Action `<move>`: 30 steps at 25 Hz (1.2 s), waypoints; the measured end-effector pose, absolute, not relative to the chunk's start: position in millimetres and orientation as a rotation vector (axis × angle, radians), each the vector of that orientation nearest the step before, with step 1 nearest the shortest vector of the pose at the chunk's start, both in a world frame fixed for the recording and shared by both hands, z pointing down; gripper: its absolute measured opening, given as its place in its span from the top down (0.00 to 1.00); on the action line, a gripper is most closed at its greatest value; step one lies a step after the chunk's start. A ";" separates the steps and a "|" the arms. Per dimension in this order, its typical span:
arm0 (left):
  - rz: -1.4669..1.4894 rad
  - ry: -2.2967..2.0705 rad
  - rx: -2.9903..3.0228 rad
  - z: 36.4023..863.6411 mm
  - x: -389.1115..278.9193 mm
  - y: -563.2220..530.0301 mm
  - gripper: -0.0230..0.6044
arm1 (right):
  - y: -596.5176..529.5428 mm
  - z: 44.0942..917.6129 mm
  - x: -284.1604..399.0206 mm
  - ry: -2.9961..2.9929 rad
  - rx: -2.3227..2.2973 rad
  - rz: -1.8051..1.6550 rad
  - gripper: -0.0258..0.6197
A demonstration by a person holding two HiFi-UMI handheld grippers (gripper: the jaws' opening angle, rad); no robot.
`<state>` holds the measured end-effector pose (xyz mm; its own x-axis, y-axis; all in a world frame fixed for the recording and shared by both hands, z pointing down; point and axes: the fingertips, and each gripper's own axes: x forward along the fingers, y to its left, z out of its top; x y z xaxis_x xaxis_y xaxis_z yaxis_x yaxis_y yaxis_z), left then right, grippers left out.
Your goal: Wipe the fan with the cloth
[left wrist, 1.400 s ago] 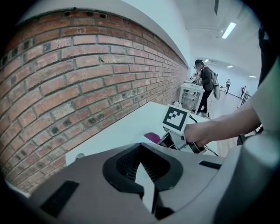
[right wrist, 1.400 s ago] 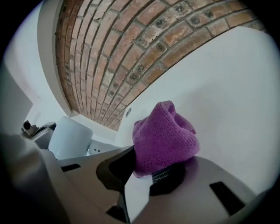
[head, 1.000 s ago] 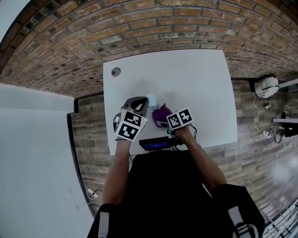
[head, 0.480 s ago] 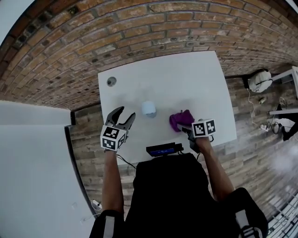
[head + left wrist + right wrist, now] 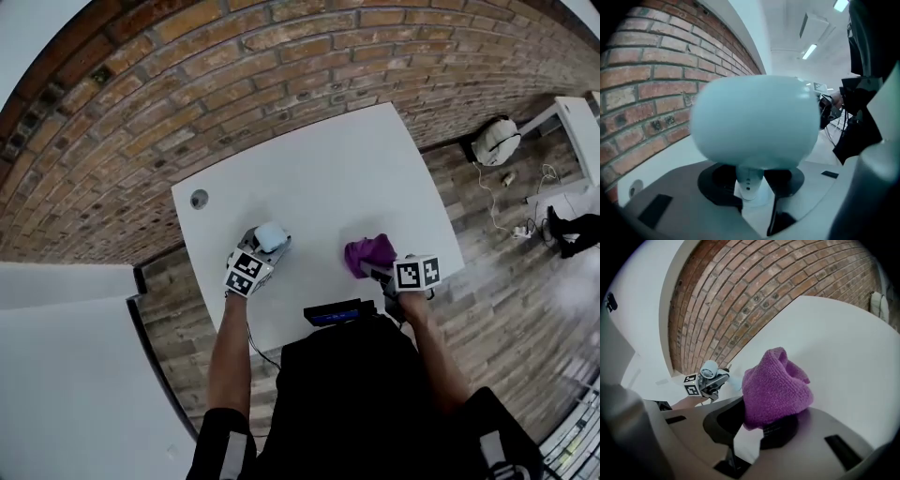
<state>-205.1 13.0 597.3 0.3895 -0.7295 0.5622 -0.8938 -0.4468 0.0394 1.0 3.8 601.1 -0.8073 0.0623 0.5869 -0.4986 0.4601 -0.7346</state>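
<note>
A brick wall runs behind a white table that fills the middle of the head view, and the person in dark clothing stands at its near edge with a bare forearm stretched out on each side. The left gripper reaches onto the left part of the table, and its jaws, which have just been opening, stand fairly wide on either side of the fan's stem, with bare tabletop showing between the stem and the right jaw; I cannot tell whether the left jaw touches the stem. The right gripper is over the right part of the table with its jaws narrowed onto a bunch of fabric. The fan, small and pale blue with a rounded head on a short white stem, stands upright on the table's left half, its head right in front of the left gripper's camera. The cloth, purple and knitted, sticks up in a crumpled peak from the right gripper's jaws, well apart from the fan. A dark device sits at the near table edge between the arms, and a small round hole marks the far left corner
</note>
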 end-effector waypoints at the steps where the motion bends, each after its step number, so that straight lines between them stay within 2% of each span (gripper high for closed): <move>1: 0.660 -1.421 2.308 592.5 -204.1 11.5 0.71 | 1.9 600.9 7.0 -2.168 0.376 1.357 0.85; 4: 0.325 -1.449 2.228 559.5 -205.0 10.1 0.71 | 1.0 601.6 18.7 -2.176 0.384 1.390 0.85; 9: -0.915 -1.418 1.911 440.6 -234.1 31.1 0.71 | -2.0 595.0 16.3 -2.217 0.307 1.439 0.85; 11: -1.218 -1.380 1.815 410.3 -241.4 54.2 0.71 | -3.7 594.1 9.7 -2.229 0.261 1.447 0.85; 18: -1.477 -1.371 1.684 362.9 -233.5 119.1 0.71 | 0.6 559.2 -42.2 -2.306 -0.024 1.403 0.85; 23: -1.633 -1.232 1.656 335.6 -226.7 132.2 0.71 | 30.8 371.7 -87.1 -2.788 -0.493 1.311 0.85; 26: -1.669 -1.119 1.687 322.5 -215.3 123.7 0.71 | 67.6 284.4 -99.8 -2.997 -0.649 1.008 0.85; 30: -1.688 -0.957 1.718 312.0 -200.1 126.4 0.71 | 97.9 267.2 -117.2 -3.070 -0.481 0.638 0.85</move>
